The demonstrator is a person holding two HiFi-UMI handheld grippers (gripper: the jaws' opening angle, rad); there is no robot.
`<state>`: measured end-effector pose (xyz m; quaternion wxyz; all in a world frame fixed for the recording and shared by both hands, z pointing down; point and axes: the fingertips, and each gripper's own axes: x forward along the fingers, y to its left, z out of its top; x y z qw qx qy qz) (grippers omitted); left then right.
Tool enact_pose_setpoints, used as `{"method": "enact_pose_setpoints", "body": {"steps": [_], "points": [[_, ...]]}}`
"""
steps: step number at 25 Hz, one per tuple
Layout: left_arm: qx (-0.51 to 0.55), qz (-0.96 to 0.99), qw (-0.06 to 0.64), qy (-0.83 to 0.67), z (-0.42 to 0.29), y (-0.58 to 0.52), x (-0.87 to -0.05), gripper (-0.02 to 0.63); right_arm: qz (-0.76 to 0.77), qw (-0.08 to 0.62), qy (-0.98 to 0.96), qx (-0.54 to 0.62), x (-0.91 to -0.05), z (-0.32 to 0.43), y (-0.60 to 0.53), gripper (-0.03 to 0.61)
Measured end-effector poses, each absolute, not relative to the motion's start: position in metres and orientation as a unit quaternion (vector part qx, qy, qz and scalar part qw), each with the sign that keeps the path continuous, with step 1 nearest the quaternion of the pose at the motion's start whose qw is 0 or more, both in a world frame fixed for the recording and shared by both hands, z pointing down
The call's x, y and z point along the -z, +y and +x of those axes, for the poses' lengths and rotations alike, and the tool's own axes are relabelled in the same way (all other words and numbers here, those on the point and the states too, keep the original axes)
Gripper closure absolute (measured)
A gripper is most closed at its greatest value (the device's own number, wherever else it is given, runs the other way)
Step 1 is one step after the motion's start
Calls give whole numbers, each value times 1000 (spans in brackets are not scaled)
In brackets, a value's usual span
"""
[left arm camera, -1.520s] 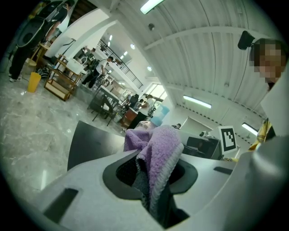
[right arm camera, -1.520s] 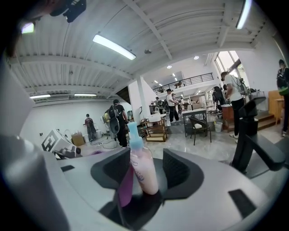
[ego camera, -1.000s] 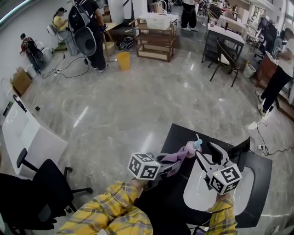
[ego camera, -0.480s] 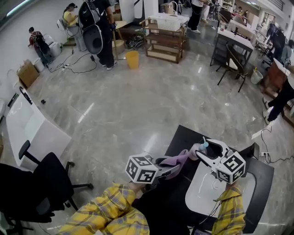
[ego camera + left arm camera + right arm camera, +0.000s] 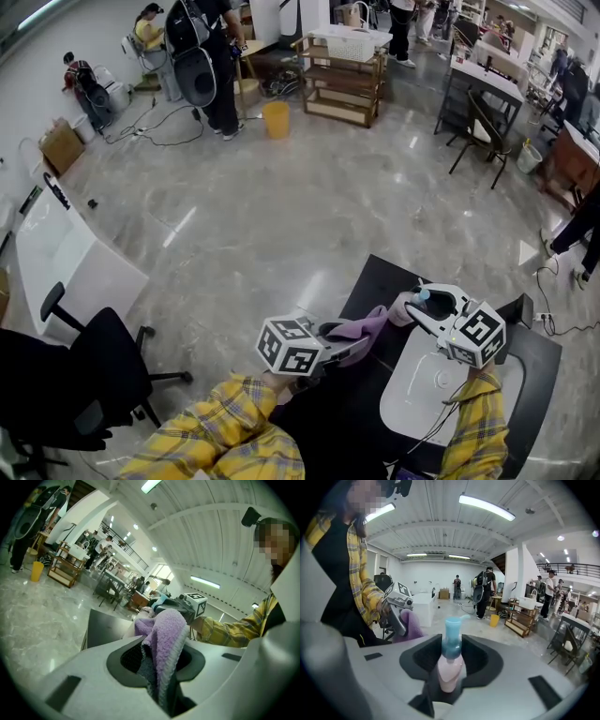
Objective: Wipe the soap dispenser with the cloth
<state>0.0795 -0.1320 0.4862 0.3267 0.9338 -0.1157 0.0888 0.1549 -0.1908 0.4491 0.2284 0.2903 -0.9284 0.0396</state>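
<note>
Soap dispenser [image 5: 450, 667], one, lower right: formerly beside right gripper [image 5: 424, 302], now enclosed by its closing jaws. Cloth [image 5: 161, 641], one: clamped in left gripper [image 5: 364, 342] jaws.

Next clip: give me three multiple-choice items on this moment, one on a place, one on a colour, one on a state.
1. Where is the soap dispenser?
A. between the right gripper's jaws
B. on the floor
C. on a chair
2. The cloth's colour?
A. yellow
B. purple
C. white
3. The left gripper is:
A. open, empty
B. shut on the dispenser
C. shut on the cloth

A: it stands between the closing jaws.
B: purple in every view.
C: its pads pinch the cloth.
</note>
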Motion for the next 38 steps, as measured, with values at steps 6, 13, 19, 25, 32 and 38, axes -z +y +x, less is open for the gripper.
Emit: {"method": "enact_pose_setpoints", "body": {"steps": [6,13,19,25,32,38], "points": [[-87,933,327,-120,83,-137,-488,526,341,203,-915,-65,-450,157,-193,459],[-83,933,328,-124,84,-141,-488,526,417,177,-886,-96,-451,160,-195,460],[-76,932,327,-134,83,-147,-485,526,483,161,-853,-113,-451,165,-195,460],[-69,931,333,-135,86,-149,-484,526,540,151,-818,-126,-451,167,-195,460],[-66,929,335,-140,84,-151,-484,526,595,138,-781,-134,-451,167,-196,460],[-59,927,339,-147,82,-156,-483,526,633,129,-750,-144,-453,169,-198,460]]}}
